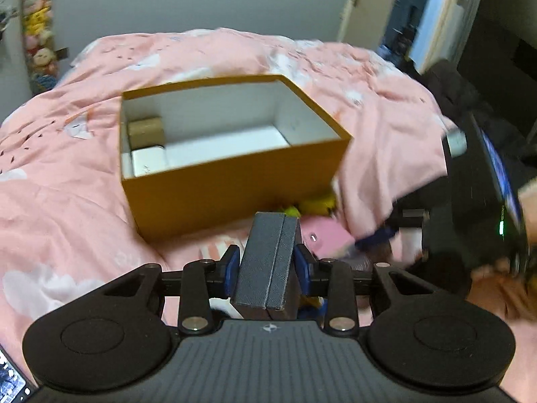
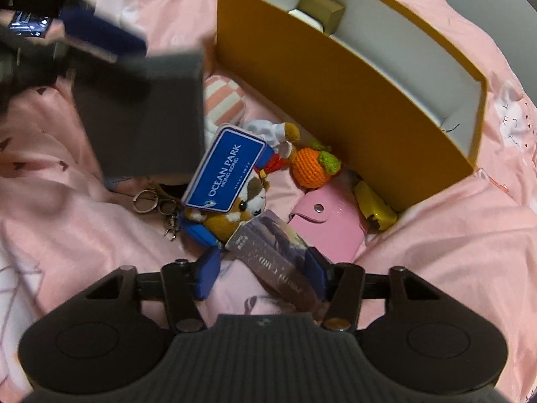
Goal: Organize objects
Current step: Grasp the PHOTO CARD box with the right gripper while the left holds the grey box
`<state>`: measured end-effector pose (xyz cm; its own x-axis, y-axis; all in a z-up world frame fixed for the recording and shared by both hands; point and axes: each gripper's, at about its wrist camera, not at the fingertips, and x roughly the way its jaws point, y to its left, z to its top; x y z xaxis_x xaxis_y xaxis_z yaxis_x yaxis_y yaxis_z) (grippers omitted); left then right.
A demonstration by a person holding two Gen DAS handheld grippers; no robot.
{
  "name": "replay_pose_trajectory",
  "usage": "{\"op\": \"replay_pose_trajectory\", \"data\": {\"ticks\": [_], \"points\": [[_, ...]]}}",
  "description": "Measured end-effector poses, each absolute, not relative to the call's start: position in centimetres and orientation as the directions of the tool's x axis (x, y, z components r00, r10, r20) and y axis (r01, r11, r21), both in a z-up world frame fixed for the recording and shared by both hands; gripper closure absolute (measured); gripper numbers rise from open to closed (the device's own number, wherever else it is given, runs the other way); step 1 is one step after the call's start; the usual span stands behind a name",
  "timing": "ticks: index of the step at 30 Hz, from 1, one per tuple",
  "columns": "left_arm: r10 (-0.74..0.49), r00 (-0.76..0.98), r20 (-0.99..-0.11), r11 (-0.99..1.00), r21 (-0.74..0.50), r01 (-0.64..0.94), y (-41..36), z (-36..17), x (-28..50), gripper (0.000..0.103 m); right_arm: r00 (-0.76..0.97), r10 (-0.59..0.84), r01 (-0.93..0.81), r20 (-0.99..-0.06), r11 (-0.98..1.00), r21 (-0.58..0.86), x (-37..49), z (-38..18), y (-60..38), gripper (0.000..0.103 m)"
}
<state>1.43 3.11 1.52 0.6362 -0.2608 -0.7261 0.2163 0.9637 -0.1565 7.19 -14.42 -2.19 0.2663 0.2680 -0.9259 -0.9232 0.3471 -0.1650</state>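
1. Left gripper [image 1: 267, 263]: blue pads clamped on the two flat sides of a dark grey textured case [image 1: 268, 262]. The case stands on edge with its seam facing the camera, held clear of the bedding, probably so it can go into the box narrow side down.
2. Right gripper [image 2: 260, 270]: jaws part-way apart, straddling a slim mauve printed packet [image 2: 275, 258] that lies on the cover. The right pad sits at the packet's edge; the left pad stands clear. Contact cannot be confirmed, so I read this as not yet gripped.
3. Loose pile, right wrist view, 12 o'clock of the right gripper: plush animal with blue "OCEAN PARK" tag [image 2: 225, 173], metal key rings [image 2: 156, 203] at 10 o'clock, pink snap wallet [image 2: 327, 226] at 1 o'clock, orange crochet fruit [image 2: 312, 166], yellow toy [image 2: 374, 210] against the box wall. Likely gathered here so each transfer is short.
4. Mustard-yellow box [image 1: 231, 181], white inside, open top, on the pink duvet [image 1: 67, 174], 12 o'clock of the left gripper. Holds a small brown carton [image 1: 146, 131] and a white item [image 1: 147, 163] in its left end; the rest is free.
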Motion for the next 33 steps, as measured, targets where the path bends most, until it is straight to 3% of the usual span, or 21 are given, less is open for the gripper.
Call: {"op": "replay_pose_trajectory", "data": {"ticks": [3,4,5,8,13,15,16,17,21,25,29,33], "points": [[-0.252,0.625,-0.739,0.967,-0.173,0.186,3.6,1.0,2.6,0.064,0.261,0.289,-0.927,-0.921,0.342,-0.156,7.3,-1.4,-14.3,0.063],[-0.246,0.622,-0.743,0.969,-0.175,0.174,3.7,0.7,2.9,0.064,0.267,0.295,-0.924,-0.917,0.348,-0.158,7.5,-0.9,-14.4,0.091],[-0.239,0.617,-0.75,0.971,-0.179,0.158,3.9,0.4,3.1,0.064,0.276,0.297,-0.918,-0.914,0.362,-0.159,7.9,-0.3,-14.5,0.099],[-0.256,0.597,-0.76,0.966,-0.222,0.132,4.4,-0.1,3.7,0.063,0.318,0.292,-0.891,-0.902,0.418,-0.179,9.6,0.5,-15.4,0.099],[-0.291,0.554,-0.78,0.956,-0.262,0.133,4.6,-0.4,4.1,0.064,0.228,0.32,-0.891,-0.92,0.449,-0.065,11.8,0.0,-16.8,0.093],[-0.33,0.517,-0.79,0.941,-0.316,0.118,4.7,-1.1,4.3,0.065,0.195,0.354,-0.915,-0.914,0.402,-0.04,11.0,0.6,-16.8,0.076],[-0.325,0.522,-0.788,0.942,-0.317,0.109,4.6,-1.3,4.2,0.065,0.181,0.369,-0.928,-0.912,0.371,-0.034,10.4,0.8,-16.6,0.063],[-0.313,0.537,-0.784,0.946,-0.309,0.1,4.5,-1.3,4.0,0.066,0.168,0.371,-0.94,-0.913,0.34,-0.034,9.7,0.9,-16.3,0.059],[-0.28,0.559,-0.78,0.957,-0.271,0.1,3.9,-0.9,3.4,0.066,0.192,0.283,-0.965,-0.94,0.228,-0.128,7.7,-0.9,-14.3,0.06],[-0.276,0.569,-0.774,0.957,-0.275,0.09,4.1,-0.8,3.4,0.066,0.176,0.237,-0.967,-0.955,0.222,-0.123,8.2,-2.3,-13.5,0.059],[-0.282,0.574,-0.769,0.955,-0.282,0.092,4.3,-0.8,3.8,0.066,0.172,0.212,-0.965,-0.962,0.231,-0.122,8.5,-3.7,-13.0,0.043],[-0.274,0.581,-0.766,0.958,-0.268,0.099,4.1,-0.5,3.8,0.066,0.206,0.244,-0.962,-0.948,0.228,-0.151,8.2,-2.4,-13.3,0.059]]}}
